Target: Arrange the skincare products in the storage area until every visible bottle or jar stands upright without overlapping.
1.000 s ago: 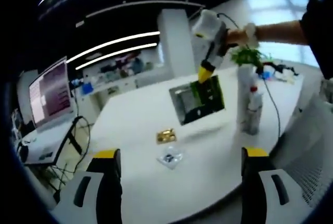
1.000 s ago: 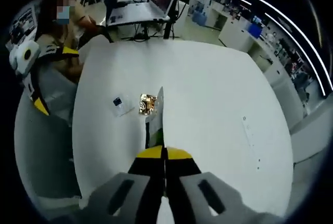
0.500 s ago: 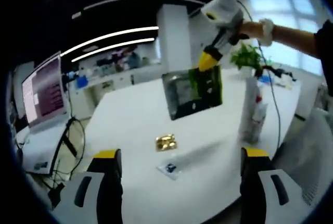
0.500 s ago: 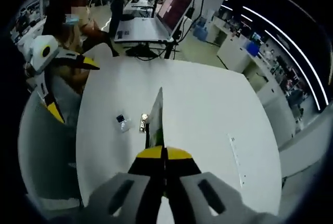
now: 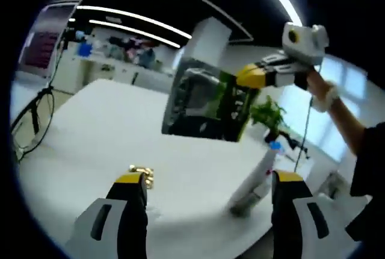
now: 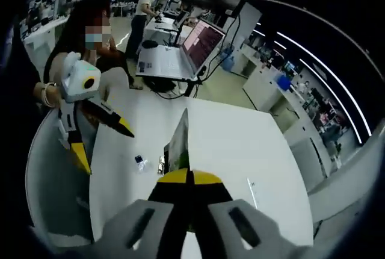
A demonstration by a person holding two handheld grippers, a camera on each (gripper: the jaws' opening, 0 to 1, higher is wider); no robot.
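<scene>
My right gripper (image 6: 190, 177) is shut on a flat green and silver packet (image 6: 179, 144), seen edge-on above the white table (image 6: 240, 150). In the left gripper view the same packet (image 5: 204, 103) hangs in the air over the table, pinched at its right edge by the right gripper (image 5: 260, 76). Two tall white bottles (image 5: 257, 177) stand close together near the table's edge, leaning in this tilted view. My left gripper (image 5: 208, 180) is open with nothing between its jaws. The left gripper (image 6: 96, 127) also appears at the table's left side, jaws apart.
A small gold item (image 5: 143, 171) and a clear sachet (image 6: 139, 161) lie on the table. A potted plant (image 5: 268, 114) stands behind the bottles. A laptop (image 6: 195, 45) sits on a desk beyond. A person (image 6: 84, 48) is at the table's left edge.
The right gripper has lifted the packet higher above the table. Both views have tilted and shifted with the hands. The left gripper stays open.
</scene>
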